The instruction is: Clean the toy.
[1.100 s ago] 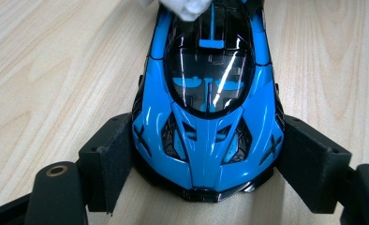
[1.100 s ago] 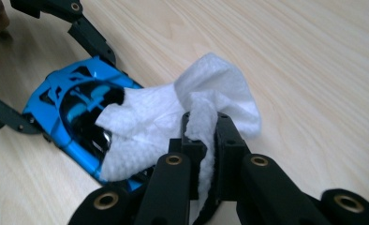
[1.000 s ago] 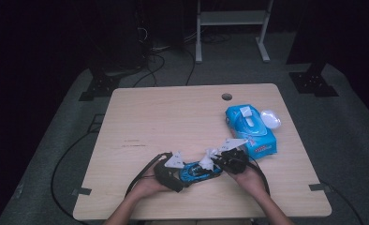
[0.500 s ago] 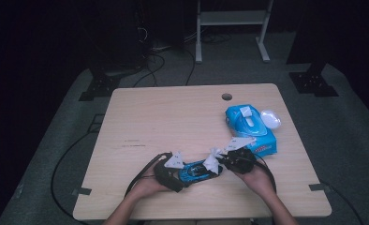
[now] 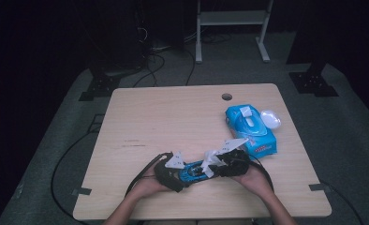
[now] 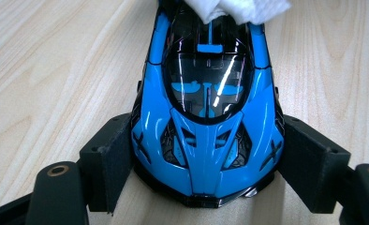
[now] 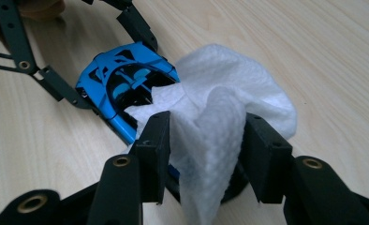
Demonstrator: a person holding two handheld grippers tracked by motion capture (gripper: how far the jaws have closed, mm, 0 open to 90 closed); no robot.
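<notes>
One glossy blue toy sports car with a dark windscreen [image 6: 206, 136]. One crumpled white paper wipe [image 7: 220, 117]. One blue plastic pack of wipes [image 5: 251, 130], with one open white oval lid [image 5: 270, 118]. One light wooden table [image 5: 173, 117], with one round cable hole [image 5: 226, 97]. Two black two-jaw grippers: left [image 5: 173, 174], right [image 5: 220, 164]. Two hands: left [image 5: 147, 186], right [image 5: 255, 178].

Light wood table [image 5: 173, 117] is lit from above, with a round cable hole [image 5: 226, 97] near its far edge. Grey carpet [image 5: 61, 154] is seen around it. A white metal frame [image 5: 232, 18] and black cables [image 5: 159, 61] are seen in the dark beyond.
</notes>
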